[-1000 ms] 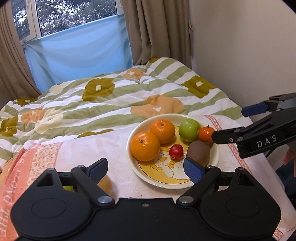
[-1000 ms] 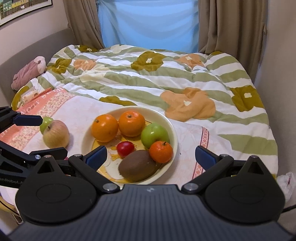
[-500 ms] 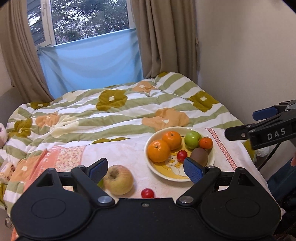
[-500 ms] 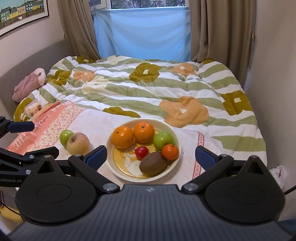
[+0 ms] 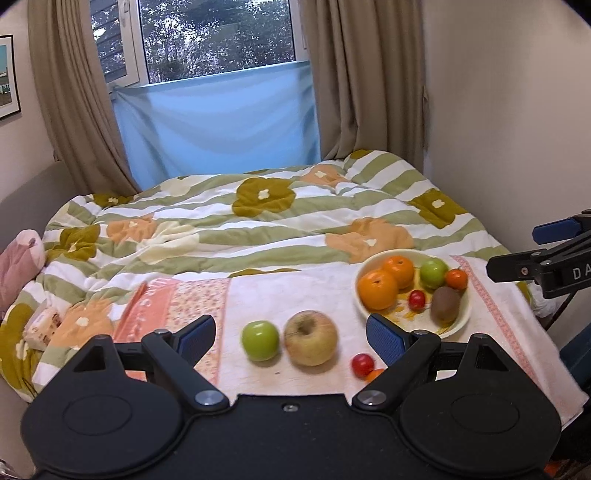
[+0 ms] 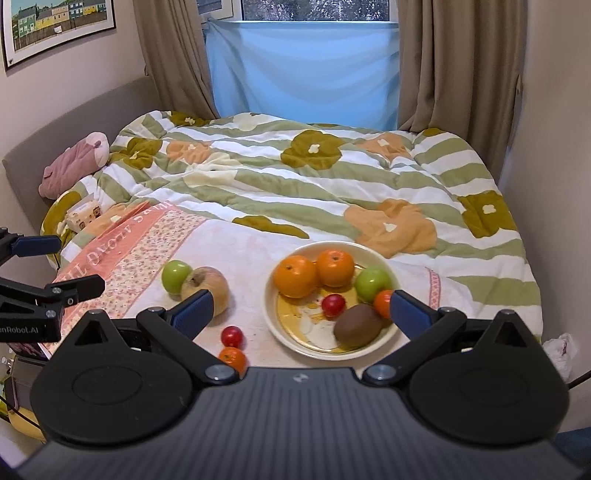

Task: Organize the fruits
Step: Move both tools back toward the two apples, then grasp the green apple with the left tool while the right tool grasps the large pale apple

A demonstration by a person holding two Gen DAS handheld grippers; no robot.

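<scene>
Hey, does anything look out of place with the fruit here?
Yes. Four fruits lie loose on the towel, outside the plate: a green apple, a tan apple, a small red fruit and a small orange one.

Setting: a home bedroom. Evidence: a bed (image 6: 332, 192) under a quilt (image 5: 258, 221) with green stripes and flower print fills the room wall to wall, beige curtains (image 5: 74, 110) frame a window (image 5: 218, 37) looking onto trees, and a framed picture (image 6: 59, 26) of coloured houses hangs on the wall. A pink soft toy (image 6: 74, 166) lies by the grey headboard (image 6: 74, 122).
</scene>
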